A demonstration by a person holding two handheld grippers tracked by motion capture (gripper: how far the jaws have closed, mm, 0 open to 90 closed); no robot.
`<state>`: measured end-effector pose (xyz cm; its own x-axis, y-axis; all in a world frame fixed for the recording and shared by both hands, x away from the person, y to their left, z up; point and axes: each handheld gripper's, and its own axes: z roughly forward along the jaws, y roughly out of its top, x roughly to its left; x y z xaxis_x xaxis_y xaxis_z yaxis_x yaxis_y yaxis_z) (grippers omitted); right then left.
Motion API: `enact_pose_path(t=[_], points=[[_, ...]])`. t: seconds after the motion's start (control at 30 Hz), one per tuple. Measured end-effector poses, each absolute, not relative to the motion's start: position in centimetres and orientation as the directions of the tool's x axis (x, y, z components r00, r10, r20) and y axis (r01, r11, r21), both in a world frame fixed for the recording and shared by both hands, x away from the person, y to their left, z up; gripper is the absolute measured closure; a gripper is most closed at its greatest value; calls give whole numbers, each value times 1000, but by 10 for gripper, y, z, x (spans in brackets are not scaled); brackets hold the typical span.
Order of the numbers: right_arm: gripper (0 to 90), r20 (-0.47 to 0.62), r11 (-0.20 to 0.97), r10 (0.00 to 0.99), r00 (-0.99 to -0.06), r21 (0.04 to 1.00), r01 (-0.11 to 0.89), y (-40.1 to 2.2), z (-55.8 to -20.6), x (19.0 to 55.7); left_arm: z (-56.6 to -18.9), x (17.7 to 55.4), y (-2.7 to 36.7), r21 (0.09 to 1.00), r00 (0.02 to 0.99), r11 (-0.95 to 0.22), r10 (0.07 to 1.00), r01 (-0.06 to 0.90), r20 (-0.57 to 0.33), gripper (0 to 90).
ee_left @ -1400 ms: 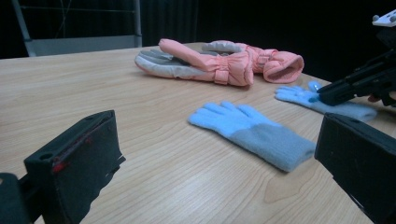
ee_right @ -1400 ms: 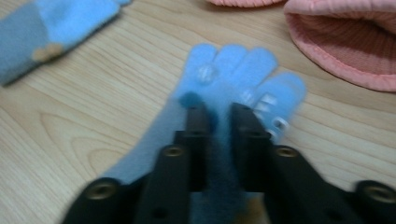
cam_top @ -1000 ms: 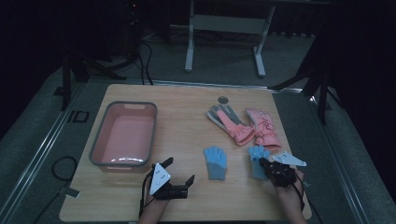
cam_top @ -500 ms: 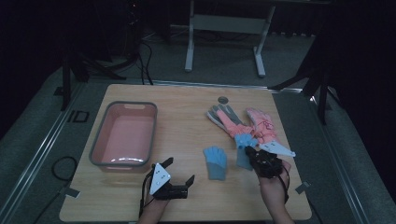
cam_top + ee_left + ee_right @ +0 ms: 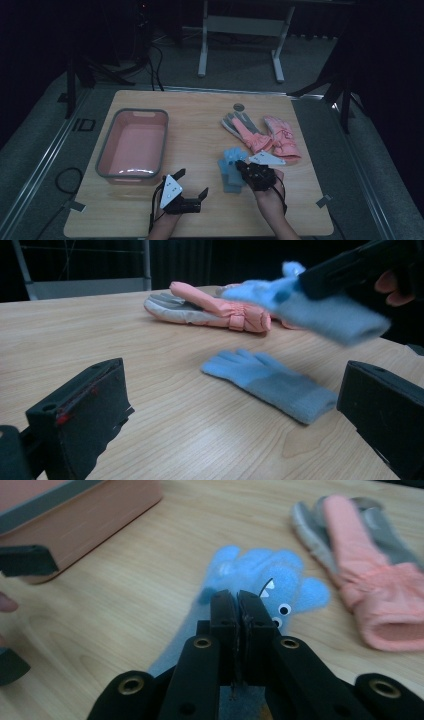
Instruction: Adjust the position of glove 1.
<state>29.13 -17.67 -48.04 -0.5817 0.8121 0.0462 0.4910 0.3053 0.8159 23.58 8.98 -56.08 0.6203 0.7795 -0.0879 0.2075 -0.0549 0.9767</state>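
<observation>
Two light blue knit gloves are in play. One blue glove (image 5: 272,382) lies flat on the wooden table (image 5: 200,115). My right gripper (image 5: 241,168) (image 5: 237,597) is shut on the cuff of the other blue glove (image 5: 280,582) (image 5: 320,307), which has sewn eyes and teeth, and carries it just above the flat one (image 5: 231,182). My left gripper (image 5: 192,181) (image 5: 232,375) rests near the front edge, open with nothing between its jaws, pointing toward the gloves.
A pink tub (image 5: 132,145) with a grey rim stands on the left half of the table. A grey-and-pink glove (image 5: 243,127) and a pink glove (image 5: 282,137) lie behind the blue ones. A small round disc (image 5: 239,106) sits near the far edge.
My right gripper has carried the blue glove leftward, from the right of the flat glove to above it. The left gripper has stayed put.
</observation>
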Motion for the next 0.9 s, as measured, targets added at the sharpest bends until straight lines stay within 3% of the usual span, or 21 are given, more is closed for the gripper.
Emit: enact_pose_path(t=[0.43, 0.9], points=[[863, 67, 354, 780, -623, 773, 526, -167, -513, 303, -561, 236, 90, 976, 620, -58, 780, 208, -86, 3], [844, 106, 345, 791, -602, 735, 583, -173, -540, 312, -561, 236, 90, 977, 622, -56, 778, 207, -88, 3]])
